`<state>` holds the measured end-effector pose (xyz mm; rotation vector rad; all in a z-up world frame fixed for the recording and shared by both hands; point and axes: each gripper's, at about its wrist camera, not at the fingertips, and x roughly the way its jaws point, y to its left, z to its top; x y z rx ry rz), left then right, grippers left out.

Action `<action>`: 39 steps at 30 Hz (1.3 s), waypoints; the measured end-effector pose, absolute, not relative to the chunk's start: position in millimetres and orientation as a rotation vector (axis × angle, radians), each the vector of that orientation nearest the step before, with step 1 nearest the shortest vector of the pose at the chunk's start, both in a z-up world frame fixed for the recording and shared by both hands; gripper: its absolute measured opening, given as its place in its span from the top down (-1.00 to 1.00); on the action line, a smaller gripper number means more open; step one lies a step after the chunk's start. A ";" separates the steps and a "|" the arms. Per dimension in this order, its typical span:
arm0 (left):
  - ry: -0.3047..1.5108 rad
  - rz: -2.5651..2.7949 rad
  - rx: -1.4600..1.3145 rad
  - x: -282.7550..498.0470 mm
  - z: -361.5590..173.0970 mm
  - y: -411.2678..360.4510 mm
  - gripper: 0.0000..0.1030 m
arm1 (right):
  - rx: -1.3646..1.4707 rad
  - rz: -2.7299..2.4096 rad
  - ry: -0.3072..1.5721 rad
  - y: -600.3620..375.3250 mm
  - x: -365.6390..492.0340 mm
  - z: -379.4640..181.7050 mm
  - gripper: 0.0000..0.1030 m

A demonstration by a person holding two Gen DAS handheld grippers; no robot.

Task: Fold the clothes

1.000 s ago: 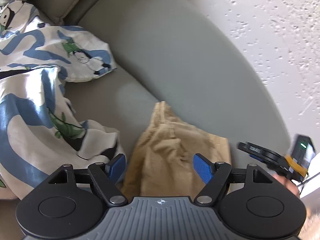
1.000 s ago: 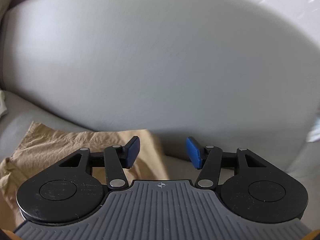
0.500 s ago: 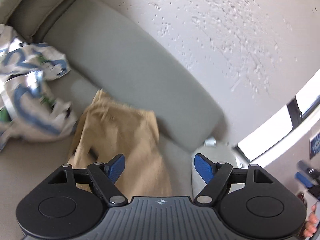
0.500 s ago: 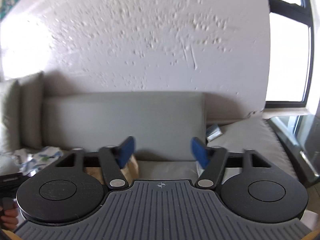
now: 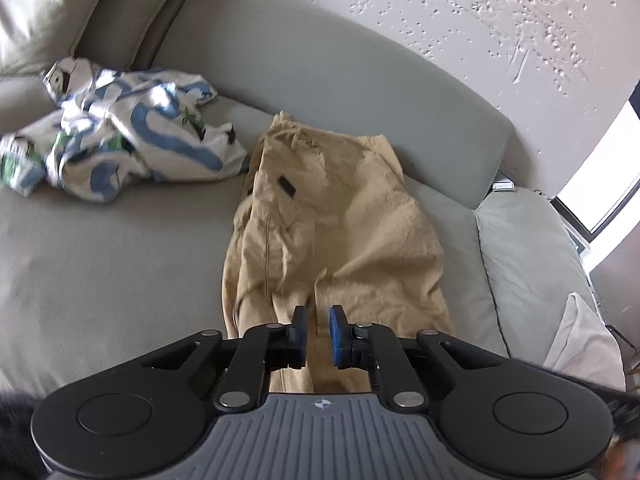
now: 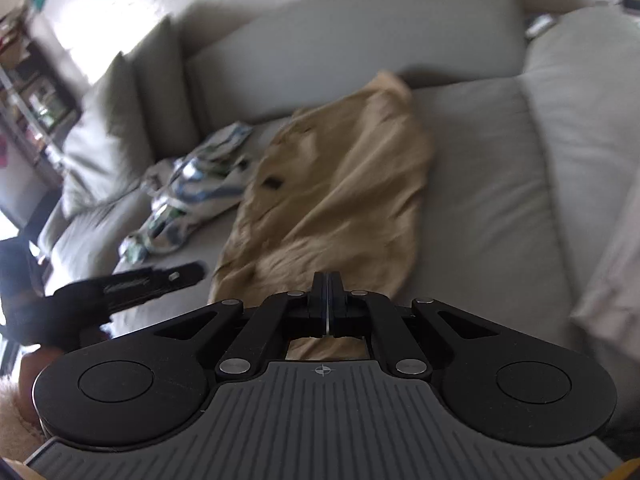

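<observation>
A grey sofa [image 5: 120,264] fills both views, with a long back cushion [image 5: 320,80] against a rough white wall [image 5: 480,12]. At the left end of the seat stand lighter cushions [image 6: 104,128], and at the right end lies another seat cushion [image 5: 528,264] near a bright window [image 5: 600,184].

On the middle of the seat the tan trousers [image 5: 340,220] lie lengthwise, the far end close to the back cushion and the near end coming toward the cameras. The cloth is wrinkled and partly doubled on its left side, where a small dark tag [image 5: 286,185] shows. Just beside the trousers on the left, touching their edge, a crumpled white and blue printed garment [image 5: 120,148] makes a heap.

The left gripper [image 5: 318,334] is over the near end of the trousers. Its blue pads [image 5: 335,334] stand a little apart, with tan cloth seen in the narrow gap; I cannot tell if they hold it.

The right gripper [image 6: 327,300] has its fingers pressed together at the near edge of the trousers; whether cloth is pinched there I cannot tell. This view is blurred
</observation>
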<state>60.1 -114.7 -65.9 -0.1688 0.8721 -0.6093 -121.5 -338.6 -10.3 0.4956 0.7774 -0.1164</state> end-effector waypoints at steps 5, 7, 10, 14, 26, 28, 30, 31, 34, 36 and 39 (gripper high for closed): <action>1.038 -0.479 -0.071 59.5 -103.5 -111.6 0.79 | 0.478 -0.090 0.835 -326.0 -110.0 -38.2 0.93; 1.043 -0.474 -0.075 62.5 -110.2 -110.3 0.70 | 0.470 -0.080 0.858 -320.9 -105.4 -49.4 1.00; 1.032 -0.472 -0.057 59.4 -94.9 -111.8 0.72 | 0.459 -0.064 0.892 -313.4 -98.5 -66.2 0.91; 0.954 -0.505 -0.171 39.3 -65.3 -93.2 -0.29 | 0.600 -0.048 0.841 -325.8 -118.3 -65.2 0.03; 1.132 -0.408 -0.413 41.6 -102.0 -83.3 -0.41 | 1.130 -0.035 0.815 -366.5 -147.6 -115.1 -0.10; 1.140 -0.403 -0.434 45.2 -107.7 -81.2 -0.41 | 1.161 -0.027 0.805 -367.3 -145.2 -121.8 -0.09; 1.156 -0.407 -0.444 49.3 -114.9 -81.3 -0.41 | 1.192 -0.018 0.791 -368.1 -141.5 -131.5 -0.07; 1.159 -0.411 -0.446 50.8 -117.4 -82.2 -0.42 | 1.208 -0.012 0.781 -368.2 -137.9 -137.0 -0.07; 1.151 -0.437 -0.438 53.0 -119.1 -88.1 -0.61 | 1.232 -0.004 0.758 -366.4 -124.9 -148.4 0.02; 1.143 -0.465 -0.414 53.8 -118.0 -95.1 -0.61 | 1.197 -0.019 0.758 -361.3 -112.7 -150.2 0.10; 1.133 -0.504 -0.365 52.6 -116.3 -105.4 -0.51 | 1.122 -0.041 0.751 -351.8 -96.7 -148.2 0.12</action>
